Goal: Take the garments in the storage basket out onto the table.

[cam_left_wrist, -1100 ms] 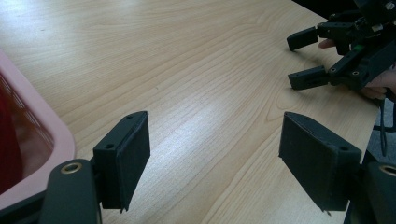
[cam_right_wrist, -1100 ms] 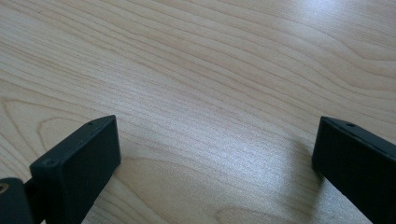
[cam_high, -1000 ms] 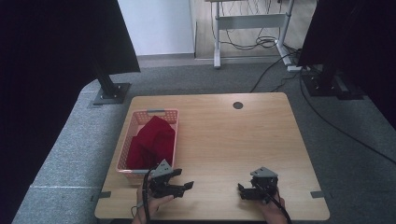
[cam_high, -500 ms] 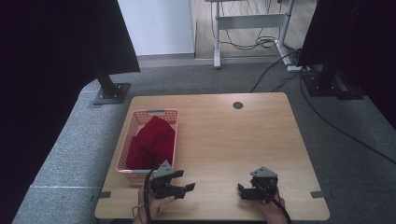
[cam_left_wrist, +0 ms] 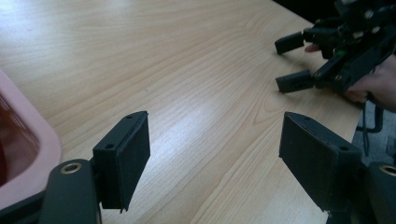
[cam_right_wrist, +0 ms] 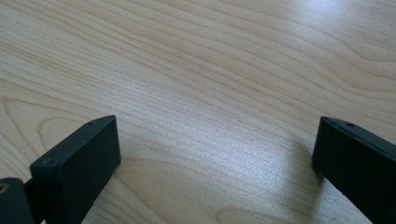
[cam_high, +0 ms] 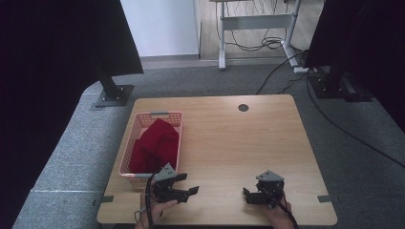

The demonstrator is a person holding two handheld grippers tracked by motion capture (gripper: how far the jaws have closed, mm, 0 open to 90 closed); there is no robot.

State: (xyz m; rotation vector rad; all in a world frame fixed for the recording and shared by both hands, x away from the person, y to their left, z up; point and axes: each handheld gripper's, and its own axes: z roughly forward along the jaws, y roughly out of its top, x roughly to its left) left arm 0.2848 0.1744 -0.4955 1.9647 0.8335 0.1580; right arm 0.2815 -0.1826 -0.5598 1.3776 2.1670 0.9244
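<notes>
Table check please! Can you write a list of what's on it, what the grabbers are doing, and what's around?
Surface: wooden table, bare apart from one basket; round dark hole near the far edge.
Job's things: pink basket at the left side, red cloth bunched inside.
Clutter: nothing seen.
Grippers: left gripper beside the basket, jaws open, holding nothing; right gripper near the front edge, jaws open, holding nothing.
Cables: one trails from each gripper; more lie on the floor behind.
Surroundings: grey carpet, desk frame, dark stands.
</notes>
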